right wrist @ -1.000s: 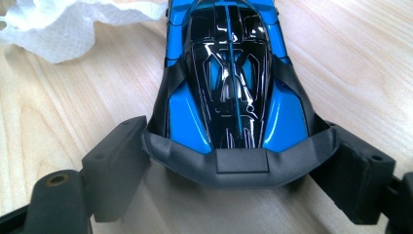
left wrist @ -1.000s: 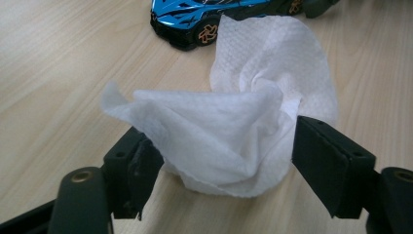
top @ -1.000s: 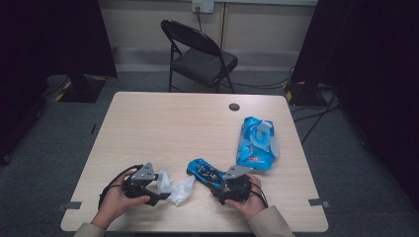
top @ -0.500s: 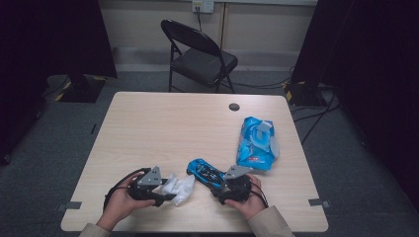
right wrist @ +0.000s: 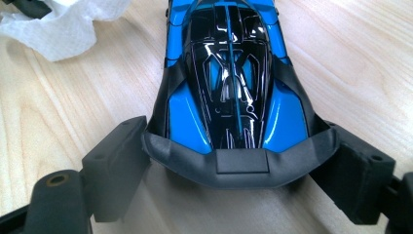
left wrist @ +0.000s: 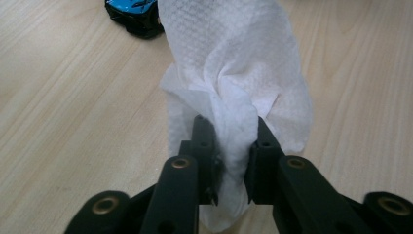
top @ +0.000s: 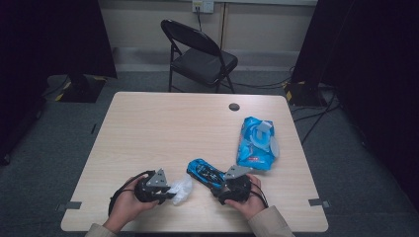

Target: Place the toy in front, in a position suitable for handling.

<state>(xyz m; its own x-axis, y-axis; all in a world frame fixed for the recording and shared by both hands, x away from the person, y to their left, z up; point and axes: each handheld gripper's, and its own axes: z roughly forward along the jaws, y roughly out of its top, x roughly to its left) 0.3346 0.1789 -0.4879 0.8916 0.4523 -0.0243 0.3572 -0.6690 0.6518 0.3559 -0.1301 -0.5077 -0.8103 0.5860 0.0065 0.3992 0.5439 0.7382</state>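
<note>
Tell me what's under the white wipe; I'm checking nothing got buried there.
Around the white wipe lies bare table. The left gripper pinches its bunched end. Whatever lies beneath its folds is covered.

High view: fixed above my side of the counter [top: 197, 123], facing forward and down; takes in the whole top, a folding chair [top: 200, 54] beyond it, and my forearms entering at the bottom edge.

Left gripper view: rides on my left hand-held gripper [left wrist: 228, 141], looking along its jaws, very close to a white wipe [left wrist: 234, 73] and the wood grain.

Right gripper view: rides on my right hand-held gripper [right wrist: 238, 151], looking along its jaws, close over a blue toy car [right wrist: 229, 73].

Shared: all three views take in the wipe, the car and the near strip of counter between my hands.
</note>
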